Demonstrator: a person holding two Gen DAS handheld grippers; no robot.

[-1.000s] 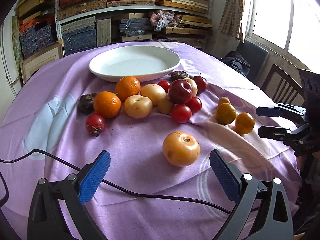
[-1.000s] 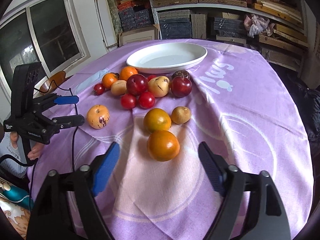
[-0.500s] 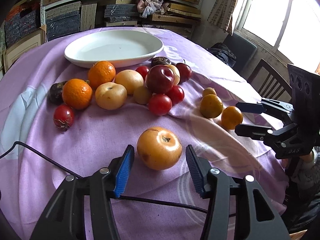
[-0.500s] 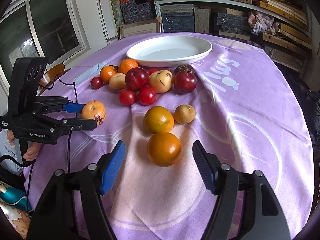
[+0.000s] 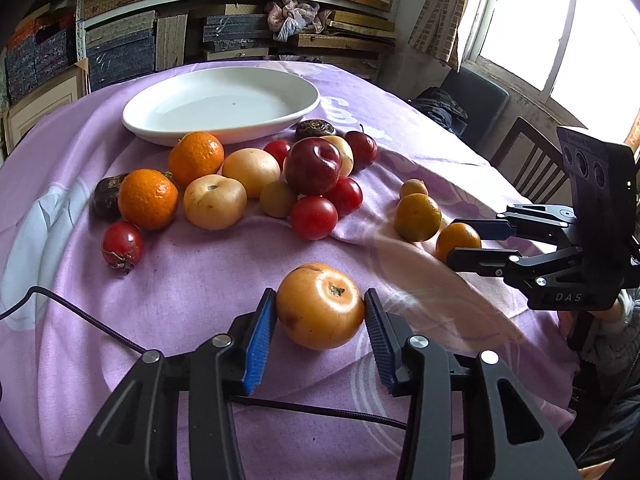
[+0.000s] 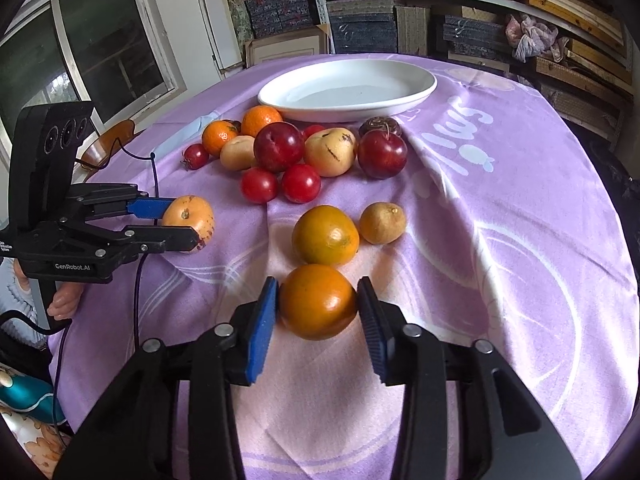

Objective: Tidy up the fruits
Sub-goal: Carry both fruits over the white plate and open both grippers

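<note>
Fruit lies on the purple cloth (image 5: 192, 304): the left gripper (image 5: 320, 320) has just been closing onto a yellow apple (image 5: 320, 306), the right gripper (image 6: 317, 306) onto an orange (image 6: 318, 300) (both pads touching), near the white plate (image 6: 348, 90).

Half hidden behind an orange (image 5: 147, 199) near the tablecloth's (image 5: 200, 280) left edge: a dark fruit (image 5: 105, 199), kind unclear. Cut off by the frame: the person's hand (image 6: 64, 304), only fingertips showing.
</note>
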